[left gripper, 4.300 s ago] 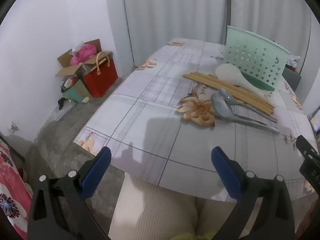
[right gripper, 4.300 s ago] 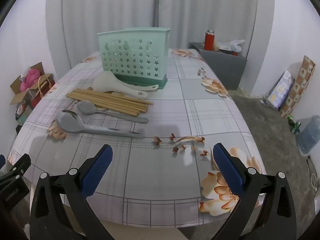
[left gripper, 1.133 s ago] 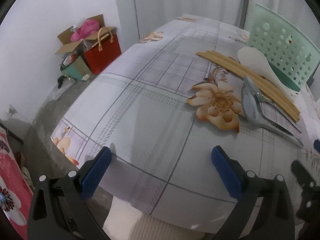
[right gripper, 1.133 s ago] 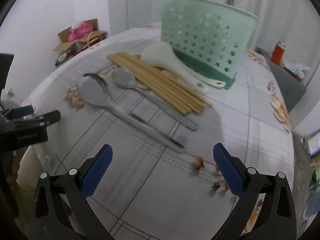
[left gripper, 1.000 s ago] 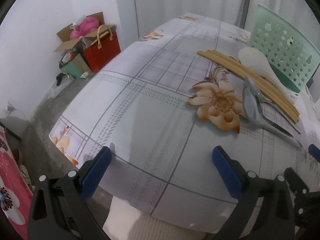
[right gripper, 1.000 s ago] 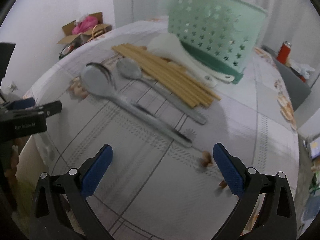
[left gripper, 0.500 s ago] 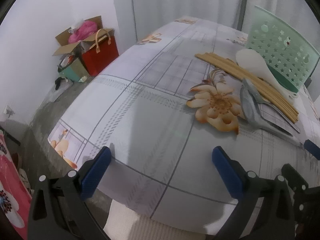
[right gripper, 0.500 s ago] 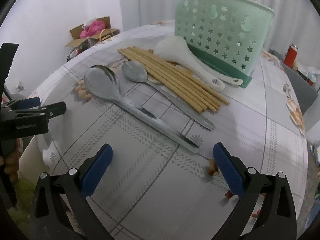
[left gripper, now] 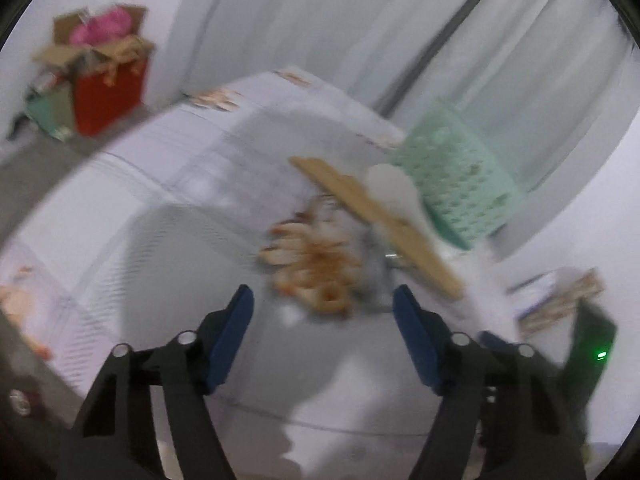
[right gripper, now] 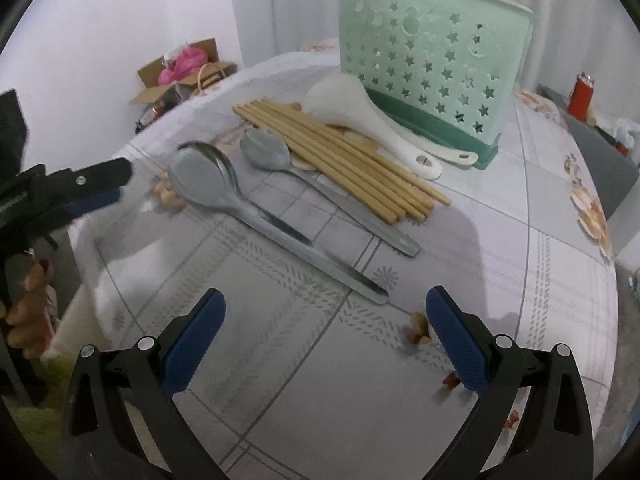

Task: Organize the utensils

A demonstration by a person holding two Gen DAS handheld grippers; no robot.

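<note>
— Utensils lie in a loose row on the tabletop [right gripper: 500,264], none of them in the holder yet. What do you get at the far left?

— In my right wrist view, my left tongs [right gripper: 100,188] come in from the left edge over the tabletop's corner. Their jaws are closing, with nothing between them; the left wrist view is badly blurred but shows only cloth in the gap.

— And moving right from there?

— First the large metal spoon [right gripper: 244,204], bowl toward the left, handle running down to the right. Just beside it lies the smaller metal spoon [right gripper: 304,176], angled the same way. Next comes the bundle of wooden chopsticks [right gripper: 340,160], laid side by side, with the small spoon's bowl touching its near edge.

— The white piece?

— White rice paddle [right gripper: 360,116], resting across the far side of the chopsticks, its handle ending at the foot of the green utensil holder [right gripper: 432,68]. The holder stands upright at the back right of the group, star holes facing me.

— Your right tongs?

— My right tongs [right gripper: 324,340] hover spread wide, empty, over bare cloth near the big spoon's handle tip. They touch nothing.
</note>
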